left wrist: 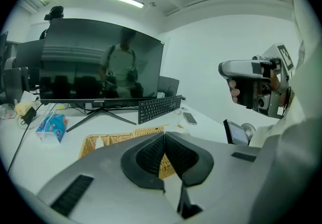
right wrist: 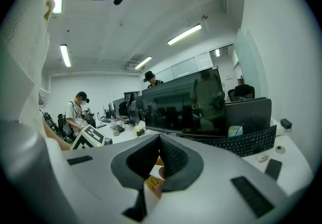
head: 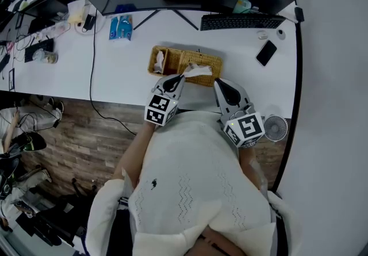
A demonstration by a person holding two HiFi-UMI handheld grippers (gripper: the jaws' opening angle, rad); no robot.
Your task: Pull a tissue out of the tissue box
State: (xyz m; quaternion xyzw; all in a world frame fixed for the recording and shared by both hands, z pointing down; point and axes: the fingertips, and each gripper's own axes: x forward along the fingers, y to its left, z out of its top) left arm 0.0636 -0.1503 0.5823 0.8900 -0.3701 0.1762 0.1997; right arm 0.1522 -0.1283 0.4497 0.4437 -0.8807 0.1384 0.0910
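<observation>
Left gripper and right gripper both have jaws pressed together, empty. Just beyond their tips, the wicker tissue box sits on the white desk, a tissue poking out.

Wicker tissue box on white desk, white tissue sticking up

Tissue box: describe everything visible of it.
The tissue box is a long, low rectangular holder of tan woven wicker, lying flat on the white desk, a little skewed to the desk's edge. A crumpled white tissue sticks up from its top. Its end at the head view's left is an open compartment with something white inside. The left gripper and right gripper, both shut, point at its near side; whether either touches it cannot be told.
</observation>
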